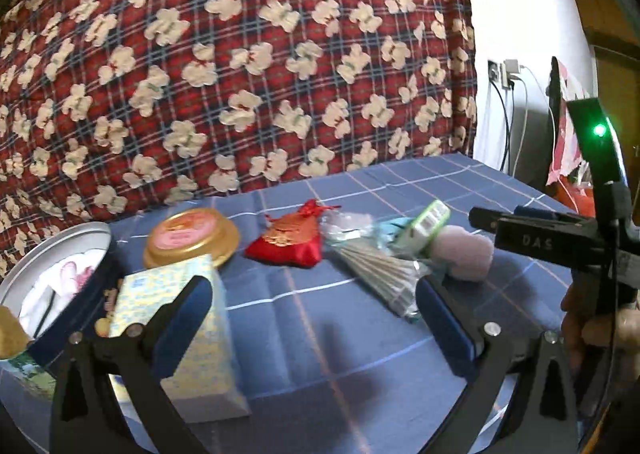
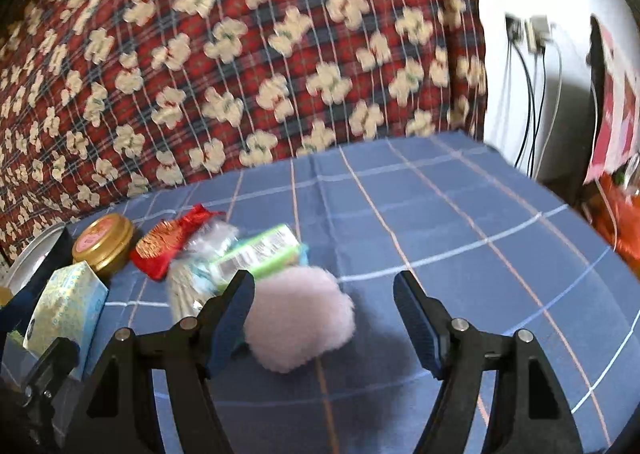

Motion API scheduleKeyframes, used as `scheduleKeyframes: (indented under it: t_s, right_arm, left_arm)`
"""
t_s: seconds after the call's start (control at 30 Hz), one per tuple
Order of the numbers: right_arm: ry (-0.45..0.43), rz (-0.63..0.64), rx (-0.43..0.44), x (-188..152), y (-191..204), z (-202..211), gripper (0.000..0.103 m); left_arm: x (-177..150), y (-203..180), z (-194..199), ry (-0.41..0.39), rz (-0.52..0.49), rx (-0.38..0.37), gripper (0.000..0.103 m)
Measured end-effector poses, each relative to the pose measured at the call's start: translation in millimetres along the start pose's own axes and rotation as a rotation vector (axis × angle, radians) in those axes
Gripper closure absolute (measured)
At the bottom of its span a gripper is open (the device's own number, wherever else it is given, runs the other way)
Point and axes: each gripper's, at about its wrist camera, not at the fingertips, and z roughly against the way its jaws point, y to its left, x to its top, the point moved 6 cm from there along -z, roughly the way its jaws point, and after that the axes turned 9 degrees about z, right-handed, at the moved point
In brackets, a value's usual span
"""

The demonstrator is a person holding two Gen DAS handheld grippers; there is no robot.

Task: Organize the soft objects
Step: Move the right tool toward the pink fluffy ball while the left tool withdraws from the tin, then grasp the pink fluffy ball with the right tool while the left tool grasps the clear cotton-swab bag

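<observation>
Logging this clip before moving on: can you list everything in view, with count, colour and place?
round tin: one, silver rim, dark wall, far left, white cloth inside
lid: one, gold with pink top, beside the tin
tissue box: one, pale yellow-blue, front left
pouch: one, red with gold, centre
cotton swab packet: one, clear, right of the pouch
green packet: one, green-white, on the swabs
fluffy puff: one, pale pink, rightmost
bedsheet: blue check, underneath
quilt: red plaid with bears, behind
left gripper: open, empty
right gripper: open, puff between its fingers, not pressed
</observation>
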Motion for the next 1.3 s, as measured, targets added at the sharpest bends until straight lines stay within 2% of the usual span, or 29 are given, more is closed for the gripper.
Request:
scheduleKeyframes:
  t_s: [0.23, 0.37, 0.6, 0.77, 0.83, 0.87, 0.93, 1.03, 1.17, 1.3]
  right_arm:
    - [0.078, -0.028, 0.092, -8.2, -2.9, -16.1, 0.029]
    - [0.092, 0.015, 0.122, -7.2, 5.0, -20.9, 0.029]
    - [0.19, 0.107, 0.165, -10.0, 21.3, -45.9, 0.029]
    - [0.252, 0.108, 0.203, -15.8, 24.4, -58.7, 0.03]
    - [0.23, 0.092, 0.223, -14.7, 21.8, -53.6, 0.051]
    - [0.215, 0.09, 0.236, -14.0, 20.9, -49.7, 0.054]
    - [0.194, 0.087, 0.236, -12.7, 20.3, -44.7, 0.068]
    - [0.123, 0.063, 0.241, -7.4, 14.5, -31.2, 0.07]
    - [-0.014, -0.009, 0.254, 2.5, -0.4, -8.6, 0.07]
    - [-0.101, -0.084, 0.234, 6.1, -15.9, 7.3, 0.07]
  left_arm:
    - [-1.1, -25.6, -15.4, 0.044, -0.004, -0.015, 0.0]
    - [-2.9, -32.4, -24.8, 0.081, -0.005, -0.016, 0.0]
    - [-7.9, -34.2, -42.4, 0.167, 0.054, -0.025, 0.0]
    - [-12.8, -29.0, -51.6, 0.219, 0.097, -0.018, 0.0]
    - [-14.6, -27.5, -55.7, 0.239, 0.116, -0.018, 0.0]
    - [-15.8, -26.7, -57.7, 0.25, 0.127, -0.02, 0.0]
    - [-17.4, -25.6, -59.7, 0.263, 0.144, -0.026, 0.0]
    - [-17.3, -23.4, -61.1, 0.266, 0.172, -0.031, 0.0]
    - [-12.4, -25.5, -61.8, 0.243, 0.198, -0.04, 0.0]
    - [-5.9, -32.1, -77.4, 0.269, 0.242, -0.044, 0.001]
